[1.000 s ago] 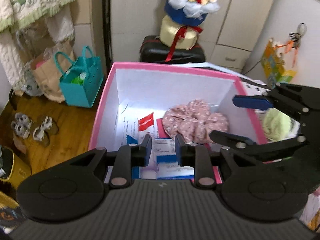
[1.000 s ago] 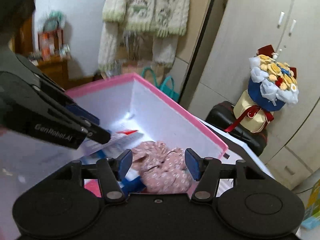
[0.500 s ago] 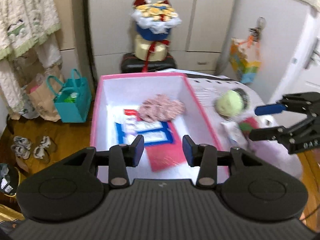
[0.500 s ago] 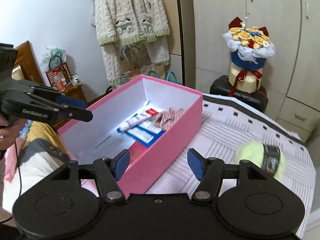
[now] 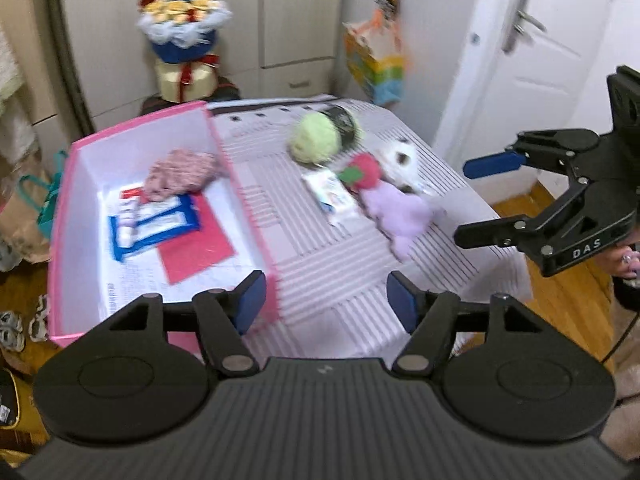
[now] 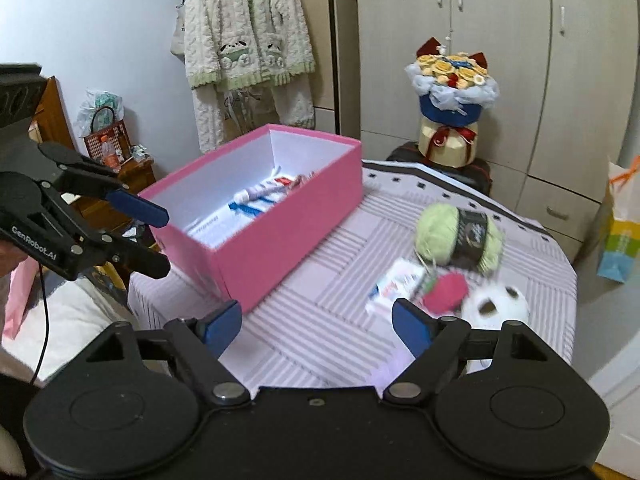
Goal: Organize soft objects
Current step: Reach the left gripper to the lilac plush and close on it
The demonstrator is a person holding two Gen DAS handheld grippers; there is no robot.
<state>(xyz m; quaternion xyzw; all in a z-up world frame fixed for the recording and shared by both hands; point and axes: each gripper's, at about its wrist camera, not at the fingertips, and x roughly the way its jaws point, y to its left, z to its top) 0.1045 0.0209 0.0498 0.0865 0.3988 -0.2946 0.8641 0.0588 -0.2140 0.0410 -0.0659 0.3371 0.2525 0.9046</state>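
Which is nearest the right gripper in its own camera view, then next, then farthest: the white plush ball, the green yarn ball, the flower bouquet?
From the right gripper, jaws opening and empty:
1. White plush ball, just beyond its right finger.
2. Green yarn ball, mid-table, further right.
3. Flower bouquet, off the table by the wardrobe.

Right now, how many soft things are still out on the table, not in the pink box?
4: a green yarn ball, a red plush, a white plush and a purple plush, clustered right of the box. More may be hidden.
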